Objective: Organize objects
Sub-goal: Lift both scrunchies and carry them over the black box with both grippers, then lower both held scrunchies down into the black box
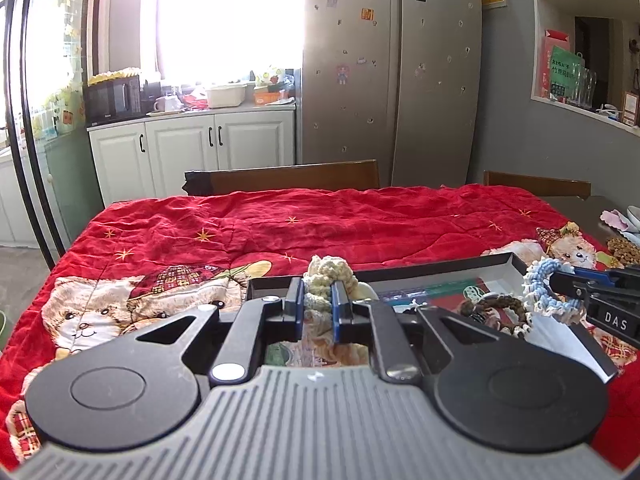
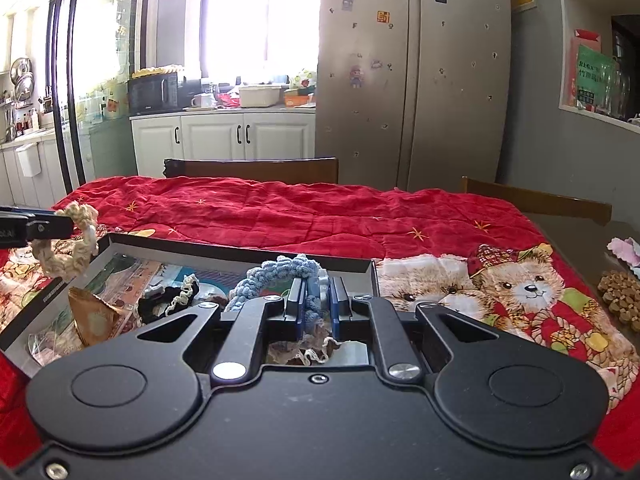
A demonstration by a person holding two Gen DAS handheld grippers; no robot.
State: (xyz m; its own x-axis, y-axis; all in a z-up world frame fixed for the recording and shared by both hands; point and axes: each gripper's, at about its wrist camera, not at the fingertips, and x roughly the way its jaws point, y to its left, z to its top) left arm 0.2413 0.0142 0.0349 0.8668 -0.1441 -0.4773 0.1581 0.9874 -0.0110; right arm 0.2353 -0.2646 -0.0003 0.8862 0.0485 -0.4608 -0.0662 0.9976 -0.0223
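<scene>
My left gripper [image 1: 318, 300] is shut on a cream crocheted scrunchie [image 1: 330, 270], held over the near left part of a shallow black-rimmed tray [image 1: 440, 266]. In the right wrist view that same cream scrunchie [image 2: 66, 240] hangs from the left gripper [image 2: 60, 226] at the tray's left corner. My right gripper [image 2: 318, 300] is shut on a blue crocheted scrunchie [image 2: 280, 274] above the tray [image 2: 240, 250]; the left wrist view shows the blue scrunchie [image 1: 540, 292] at the right. A brown scrunchie [image 1: 496, 310] and a black one with cream trim [image 2: 170, 298] lie in the tray.
A red quilted cloth with bear prints [image 2: 360, 216] covers the table. A gold folded paper [image 2: 94, 318] lies in the tray's near left corner. A brown beaded mat [image 2: 620, 300] and pink fabric [image 2: 624, 250] sit at the right edge. Two chair backs [image 2: 256, 170] stand behind.
</scene>
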